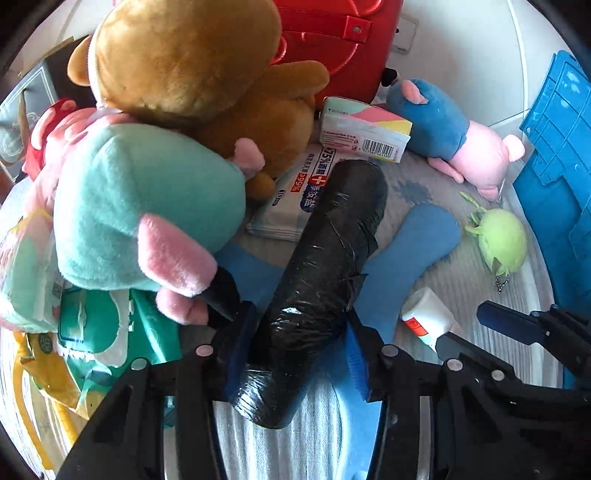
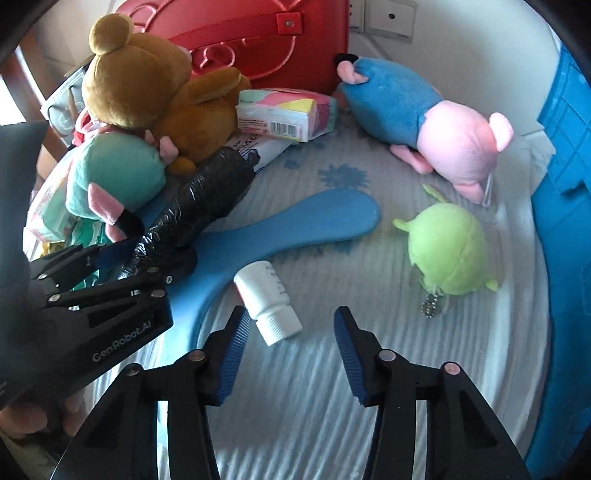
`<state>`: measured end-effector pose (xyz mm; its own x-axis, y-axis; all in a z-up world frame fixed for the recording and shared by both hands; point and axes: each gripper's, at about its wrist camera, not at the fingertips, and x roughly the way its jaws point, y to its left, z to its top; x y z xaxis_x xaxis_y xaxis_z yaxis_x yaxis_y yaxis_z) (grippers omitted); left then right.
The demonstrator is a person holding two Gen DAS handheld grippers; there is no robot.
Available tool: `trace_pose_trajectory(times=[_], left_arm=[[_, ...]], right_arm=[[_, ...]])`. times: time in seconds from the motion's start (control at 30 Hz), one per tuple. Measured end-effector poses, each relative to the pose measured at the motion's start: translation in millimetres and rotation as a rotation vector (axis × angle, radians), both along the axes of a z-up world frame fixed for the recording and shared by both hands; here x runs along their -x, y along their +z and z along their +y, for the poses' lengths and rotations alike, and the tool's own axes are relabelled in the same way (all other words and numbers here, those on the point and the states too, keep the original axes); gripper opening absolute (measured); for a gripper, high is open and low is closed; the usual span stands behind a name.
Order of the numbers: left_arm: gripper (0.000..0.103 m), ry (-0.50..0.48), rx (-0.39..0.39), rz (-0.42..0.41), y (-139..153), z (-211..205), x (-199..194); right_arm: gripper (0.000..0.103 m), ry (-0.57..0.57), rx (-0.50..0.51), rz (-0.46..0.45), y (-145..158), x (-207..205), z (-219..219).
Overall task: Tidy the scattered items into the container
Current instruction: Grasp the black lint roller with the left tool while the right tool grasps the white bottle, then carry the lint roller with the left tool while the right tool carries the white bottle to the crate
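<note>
You've got a white wall [image 2: 461, 55] behind with wall switches [image 2: 384, 16], a pale striped cloth [image 2: 295, 387] with blue flower prints, lit by daylight.

Black linkage grippers, silver rivets, ribbed blue fingers [image 2: 232, 358], white "GenRobot.AI" lettering.

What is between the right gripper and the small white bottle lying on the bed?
Nothing visible. The small white bottle lies just ahead of the right gripper, its cap end already near the left fingertip, with only bare striped bedsheet between.
</note>
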<state>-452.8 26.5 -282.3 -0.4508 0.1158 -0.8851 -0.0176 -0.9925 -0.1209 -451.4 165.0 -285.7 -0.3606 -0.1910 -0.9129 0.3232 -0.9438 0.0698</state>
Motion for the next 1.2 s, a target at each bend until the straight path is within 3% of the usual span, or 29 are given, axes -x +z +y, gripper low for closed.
trace_pose_trajectory(times=[0.17,0.3,0.37,0.5,0.7,0.9,1.2], left_arm=[[0.042,0.017,-0.017,-0.01,0,-4,-11],[0.042,-0.011,0.024,0.005,-1,2,-4],[0.042,-0.012,0.021,0.012,-2,3,-3],[0.039,-0.018,0.014,0.025,-3,3,0],[0.035,-0.029,0.032,0.029,2,6,-11],[0.034,-0.023,0.021,0.042,20,4,-37],[0.034,-0.001,0.032,0.115,68,3,-92]], right_arm=[[0.047,0.026,0.008,-0.019,-13,4,-7],[0.047,0.026,0.003,-0.026,-20,10,-5],[0.044,0.033,-0.004,-0.016,-20,11,-5],[0.029,0.067,-0.066,0.021,-20,10,-11],[0.028,0.064,-0.056,0.013,-15,3,-7],[0.028,0.049,-0.046,0.026,4,-14,4],[0.028,0.059,-0.021,0.103,57,-55,3]])
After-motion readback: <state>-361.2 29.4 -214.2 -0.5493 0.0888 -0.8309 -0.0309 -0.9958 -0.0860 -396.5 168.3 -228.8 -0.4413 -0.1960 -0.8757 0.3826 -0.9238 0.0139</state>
